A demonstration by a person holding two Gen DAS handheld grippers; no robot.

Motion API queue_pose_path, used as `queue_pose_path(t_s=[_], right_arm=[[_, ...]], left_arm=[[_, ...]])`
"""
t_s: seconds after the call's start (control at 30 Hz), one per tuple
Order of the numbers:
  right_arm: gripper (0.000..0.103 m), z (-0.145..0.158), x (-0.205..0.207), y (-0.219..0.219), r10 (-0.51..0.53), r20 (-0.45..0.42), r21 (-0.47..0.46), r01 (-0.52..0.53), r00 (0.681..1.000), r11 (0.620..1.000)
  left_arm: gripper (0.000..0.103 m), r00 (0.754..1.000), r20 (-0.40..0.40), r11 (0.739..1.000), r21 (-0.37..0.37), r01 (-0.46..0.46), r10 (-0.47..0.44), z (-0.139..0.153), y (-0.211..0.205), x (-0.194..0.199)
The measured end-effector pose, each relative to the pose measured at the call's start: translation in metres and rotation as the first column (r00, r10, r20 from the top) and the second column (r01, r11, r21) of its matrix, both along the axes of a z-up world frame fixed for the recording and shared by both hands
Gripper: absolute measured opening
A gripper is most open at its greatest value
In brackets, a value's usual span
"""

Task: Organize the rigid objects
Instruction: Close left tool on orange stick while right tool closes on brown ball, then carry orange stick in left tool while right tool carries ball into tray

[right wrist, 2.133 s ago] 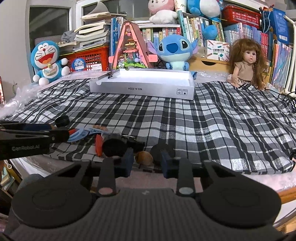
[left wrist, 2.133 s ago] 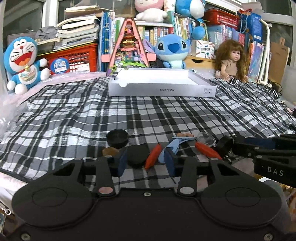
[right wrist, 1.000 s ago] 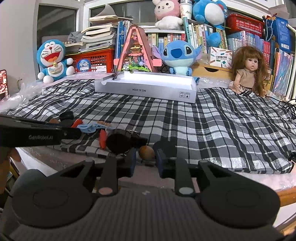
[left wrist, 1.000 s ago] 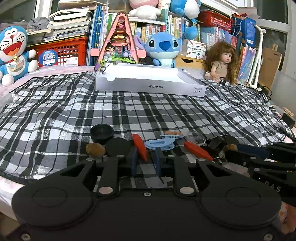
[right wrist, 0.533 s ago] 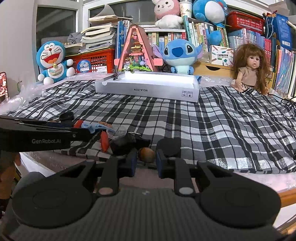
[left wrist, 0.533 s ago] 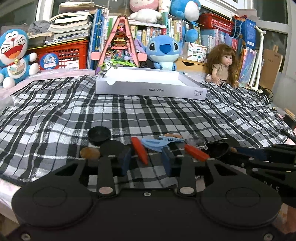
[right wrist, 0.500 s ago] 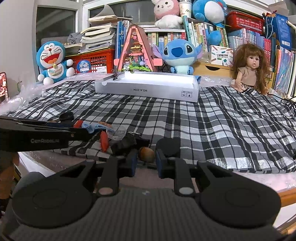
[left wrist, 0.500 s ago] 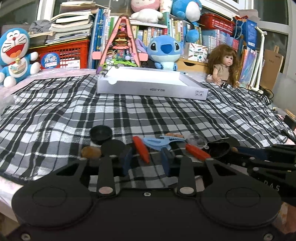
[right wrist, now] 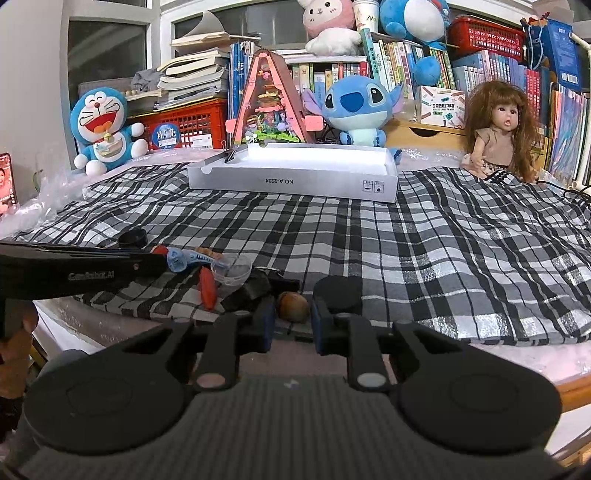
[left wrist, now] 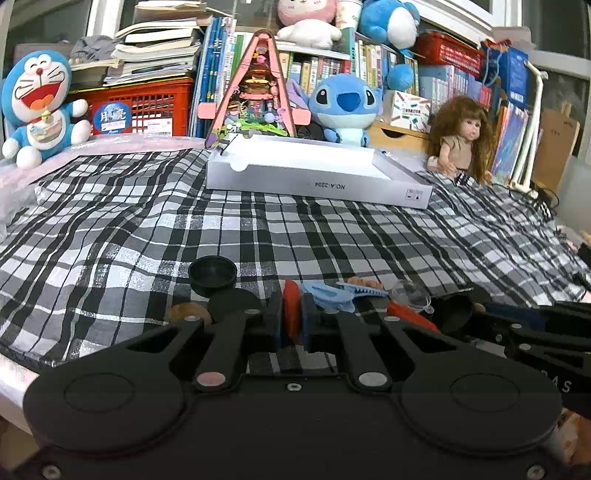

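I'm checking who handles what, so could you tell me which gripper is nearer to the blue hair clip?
Left. The left gripper is shut on the red piece right beside the blue hair clip; the right gripper brackets the brown nut, farther off.

On the checked cloth (right wrist: 424,236): two red pieces (left wrist: 291,308) (left wrist: 412,318), one blue comb-like piece (left wrist: 332,294), one clear cup (right wrist: 232,271), two brown nut-like balls (right wrist: 293,306) (left wrist: 189,313). Black round lids: at least three (left wrist: 213,273) (left wrist: 234,304) (right wrist: 338,294). One white box (right wrist: 295,177). One doll (right wrist: 496,129). Four plush toys (right wrist: 103,129) (right wrist: 360,110) (right wrist: 328,24) (right wrist: 415,18).
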State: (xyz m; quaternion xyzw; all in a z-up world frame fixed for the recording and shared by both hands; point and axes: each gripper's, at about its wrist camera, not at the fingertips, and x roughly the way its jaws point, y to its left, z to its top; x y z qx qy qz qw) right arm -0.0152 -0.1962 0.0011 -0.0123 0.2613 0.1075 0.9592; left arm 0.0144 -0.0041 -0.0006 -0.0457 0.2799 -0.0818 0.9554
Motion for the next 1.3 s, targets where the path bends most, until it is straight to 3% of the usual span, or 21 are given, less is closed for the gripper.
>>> queue_pose_path(t_s=[0.3,0.7,1.1,1.3], right_arm=[[0.025,0.012,0.006,-0.006,-0.028,0.018,0.006,0.028,0.999,1.0],[0.025,0.021,0.036,-0.02,-0.069,-0.048,0.062,0.072,0.996,0.995],[0.025,0.05,0.092,-0.034,-0.073,-0.119,0.126,0.088,0.99,0.988],[0.025,0.068,0.13,-0.042,-0.064,-0.175,0.161,0.093,0.983,0.983]], left_arm=[[0.009,1.0,0.003,1.0,-0.007,-0.012,0.012,0.011,0.005,0.002],[0.009,1.0,-0.003,0.999,-0.03,-0.029,0.029,0.036,0.014,0.036],[0.009,0.999,-0.018,0.998,-0.049,-0.032,0.031,0.073,0.018,0.09],[0.009,0.996,-0.087,0.997,-0.07,-0.024,0.018,0.093,0.019,0.135]])
